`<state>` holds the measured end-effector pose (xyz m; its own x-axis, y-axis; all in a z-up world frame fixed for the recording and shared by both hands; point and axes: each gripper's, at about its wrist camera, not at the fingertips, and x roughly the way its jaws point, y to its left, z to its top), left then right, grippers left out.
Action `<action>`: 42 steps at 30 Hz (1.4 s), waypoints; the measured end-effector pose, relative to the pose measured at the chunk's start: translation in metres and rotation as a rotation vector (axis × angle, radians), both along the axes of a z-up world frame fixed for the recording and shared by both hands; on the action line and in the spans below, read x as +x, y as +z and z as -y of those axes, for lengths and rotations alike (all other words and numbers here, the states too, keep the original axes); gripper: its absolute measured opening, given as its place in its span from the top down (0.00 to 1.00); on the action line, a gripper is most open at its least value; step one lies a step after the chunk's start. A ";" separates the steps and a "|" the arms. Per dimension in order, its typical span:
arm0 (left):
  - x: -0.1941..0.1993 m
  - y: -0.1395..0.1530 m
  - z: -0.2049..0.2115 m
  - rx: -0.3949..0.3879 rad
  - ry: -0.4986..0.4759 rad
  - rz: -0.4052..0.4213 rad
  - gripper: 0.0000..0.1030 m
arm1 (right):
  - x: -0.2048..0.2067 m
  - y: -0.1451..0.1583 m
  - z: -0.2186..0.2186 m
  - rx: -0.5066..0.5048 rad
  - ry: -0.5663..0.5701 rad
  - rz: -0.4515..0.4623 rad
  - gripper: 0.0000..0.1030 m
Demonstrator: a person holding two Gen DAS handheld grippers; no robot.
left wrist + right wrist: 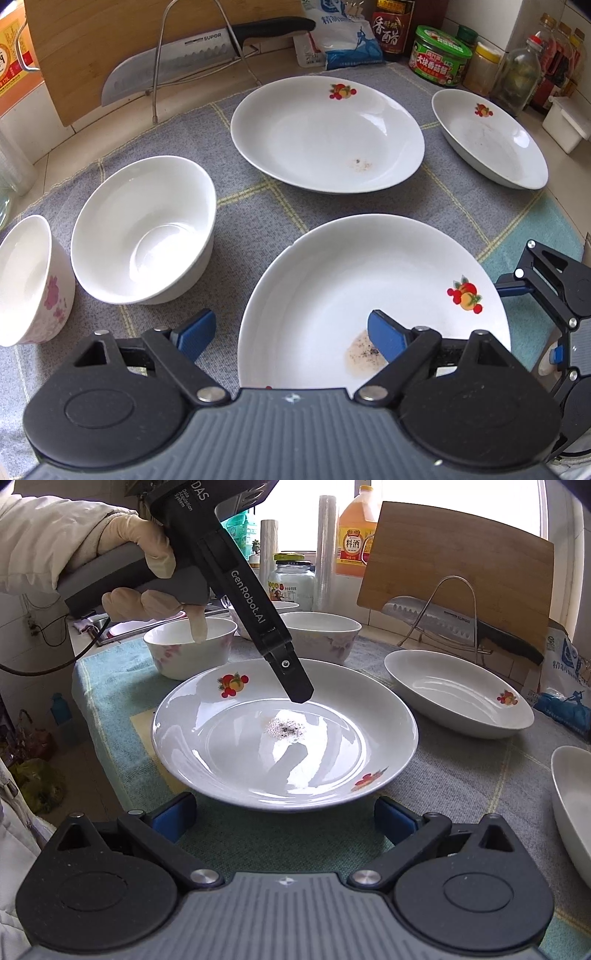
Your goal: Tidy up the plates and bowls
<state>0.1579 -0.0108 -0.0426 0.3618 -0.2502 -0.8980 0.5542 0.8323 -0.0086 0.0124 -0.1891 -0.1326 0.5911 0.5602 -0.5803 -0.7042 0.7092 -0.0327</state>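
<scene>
A white plate (369, 288) with a fruit print and a brown stain lies nearest on the grey checked cloth. My left gripper (291, 336) is open and straddles the plate's left rim without pressing: one blue pad (195, 332) hangs over the cloth, the other over the dish. The right wrist view shows this plate (258, 746) just beyond my open, empty right gripper (284, 818). A gloved hand tilts the left gripper (299, 690) down over it. Two more printed plates (325, 136) (491, 140) lie farther back. A plain bowl (144, 229) and a floral bowl (29, 280) stand left.
A knife (177, 59) rests on a wire rack against a wooden cutting board (92, 44) at the back. Jars (439, 55), bottles, a salt bag (347, 40) and a white box (565, 122) line the back right. The counter's edge (77, 686) drops off left in the right wrist view.
</scene>
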 end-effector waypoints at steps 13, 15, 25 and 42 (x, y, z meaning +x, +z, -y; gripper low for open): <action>0.016 -0.009 -0.004 -0.031 -0.033 -0.133 0.40 | 0.004 0.002 -0.007 -0.025 0.005 0.016 0.00; 0.018 -0.009 -0.003 -0.031 -0.037 -0.146 0.40 | 0.004 0.002 -0.008 -0.028 0.005 0.013 0.00; 0.019 -0.009 -0.001 -0.015 -0.081 -0.162 0.40 | 0.005 0.003 -0.008 -0.029 0.004 0.004 0.00; 0.027 -0.004 0.002 -0.023 -0.097 -0.207 0.40 | 0.008 0.012 -0.007 -0.043 0.023 -0.024 0.00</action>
